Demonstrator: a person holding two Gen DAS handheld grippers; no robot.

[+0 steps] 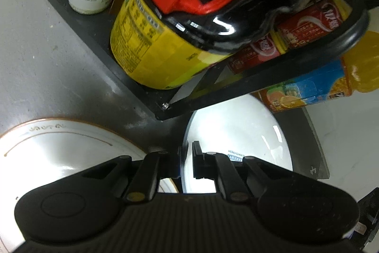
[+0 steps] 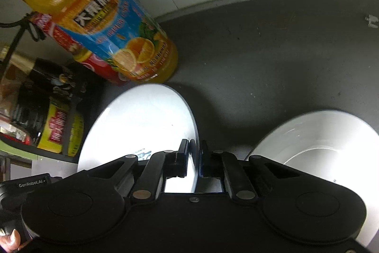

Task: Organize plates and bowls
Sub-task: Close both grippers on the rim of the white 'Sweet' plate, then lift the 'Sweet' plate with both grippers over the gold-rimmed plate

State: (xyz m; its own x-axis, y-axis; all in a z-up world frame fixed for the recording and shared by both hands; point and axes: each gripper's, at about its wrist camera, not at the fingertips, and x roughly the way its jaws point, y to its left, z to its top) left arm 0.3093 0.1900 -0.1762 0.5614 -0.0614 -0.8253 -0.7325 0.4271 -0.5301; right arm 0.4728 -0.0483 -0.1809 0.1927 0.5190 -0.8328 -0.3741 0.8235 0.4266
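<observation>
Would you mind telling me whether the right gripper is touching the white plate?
Touching: the right wrist view shows the right gripper with both jaws pressed against the white plate rim.

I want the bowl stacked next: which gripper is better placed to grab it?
Right. The white bowl sits just beside the right gripper, while the left wrist view shows no bowl at all. However, the right gripper is clamped on the white plate by its rim, so it would probably need to release that first.

Orange juice bottle (image 2: 99, 23) upright — red cans (image 1: 308, 25) behind yellow jug (image 1: 151, 44).
</observation>
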